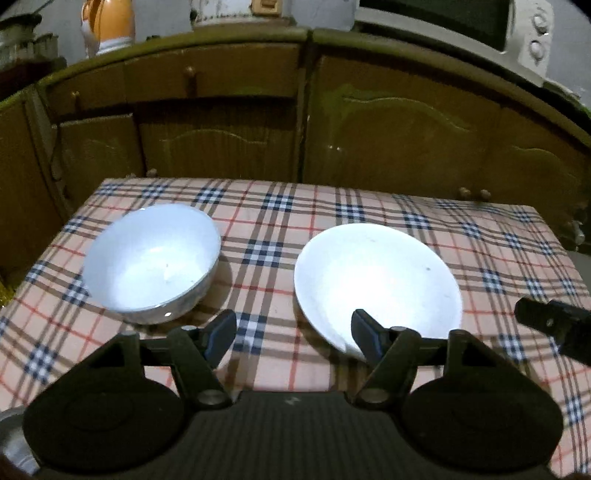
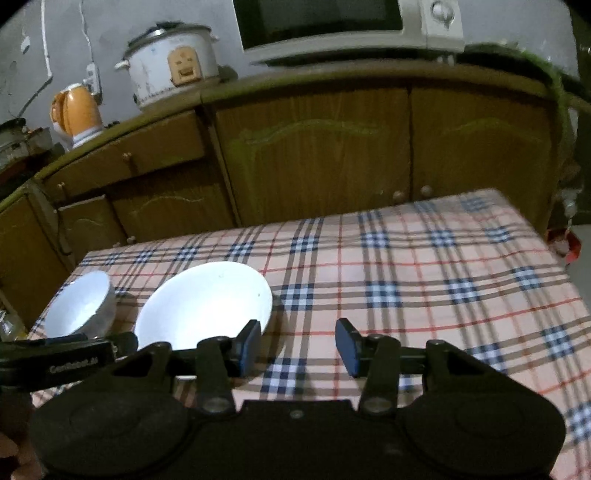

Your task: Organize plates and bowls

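A white bowl (image 1: 151, 258) stands on the left of the checked tablecloth (image 1: 273, 229), and a white plate (image 1: 376, 280) lies to its right. My left gripper (image 1: 293, 338) hovers open over the cloth between the two, its right finger in front of the plate's near rim, nothing between the jaws. In the right wrist view the bowl (image 2: 79, 304) and plate (image 2: 203, 306) lie at the left. My right gripper (image 2: 299, 347) is open above bare cloth just right of the plate, its left finger at the plate's near edge. The left gripper's body (image 2: 59, 365) shows at the lower left.
Wooden cabinets (image 1: 388, 122) run behind the table's far edge. On their top stand an orange kettle (image 2: 77, 110), a rice cooker (image 2: 170, 64) and a microwave (image 2: 343, 26). The cloth's right half (image 2: 443, 280) carries nothing. The right gripper's tip (image 1: 554, 325) pokes in at the right.
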Motion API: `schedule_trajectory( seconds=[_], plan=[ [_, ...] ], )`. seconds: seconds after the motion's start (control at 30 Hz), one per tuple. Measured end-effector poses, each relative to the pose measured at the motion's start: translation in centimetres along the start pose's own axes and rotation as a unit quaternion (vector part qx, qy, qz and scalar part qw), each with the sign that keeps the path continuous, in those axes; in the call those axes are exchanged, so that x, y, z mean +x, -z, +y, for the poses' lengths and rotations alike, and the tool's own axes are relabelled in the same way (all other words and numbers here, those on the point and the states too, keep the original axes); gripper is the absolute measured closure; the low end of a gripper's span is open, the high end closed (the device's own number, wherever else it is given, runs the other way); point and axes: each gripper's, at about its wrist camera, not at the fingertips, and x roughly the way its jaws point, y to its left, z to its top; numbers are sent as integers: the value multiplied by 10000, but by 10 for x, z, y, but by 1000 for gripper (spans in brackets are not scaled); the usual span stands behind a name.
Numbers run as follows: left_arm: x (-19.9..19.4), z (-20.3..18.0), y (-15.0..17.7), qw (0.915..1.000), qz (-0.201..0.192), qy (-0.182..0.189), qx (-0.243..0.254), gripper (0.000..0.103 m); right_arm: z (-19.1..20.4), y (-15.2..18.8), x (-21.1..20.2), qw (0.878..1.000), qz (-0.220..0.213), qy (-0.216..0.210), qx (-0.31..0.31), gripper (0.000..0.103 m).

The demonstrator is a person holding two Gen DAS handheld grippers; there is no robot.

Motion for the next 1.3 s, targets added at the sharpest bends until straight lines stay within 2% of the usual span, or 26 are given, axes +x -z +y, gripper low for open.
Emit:
schedule_trajectory(
  seconds=[0.23,0.27,0.47,0.57,0.6,0.63,0.67,0.7,1.0,1.3],
  plan=[
    [38,2,-3,9997,222,53,-112,35,2,-1,56,9995,282,-31,160,48],
    [42,2,-4,9996,249,75,-109,36,2,-1,61,9994,274,-46,182,44],
    [60,3,-9,9995,269,117,-94,54,6,-4,87,9991,381,-126,141,42],
    [65,6,-12,9994,221,250,-92,60,7,-5,95,9987,392,-240,198,42],
    [65,5,-13,9993,196,322,-72,67,7,-6,97,9984,421,-289,224,43],
    [66,5,-14,9991,174,379,-43,75,8,-6,101,9980,463,-346,262,47],
    [65,2,-15,9990,160,421,16,76,9,-6,103,9975,492,-423,285,63],
    [65,1,-15,9991,123,411,62,78,12,-6,104,9973,497,-469,268,84],
    [41,2,-14,9987,63,513,-16,80,17,-6,80,9987,293,-381,153,85],
    [-34,-15,-28,9979,-332,554,88,80,17,-26,5,9993,-142,-337,-7,85]
  ],
)
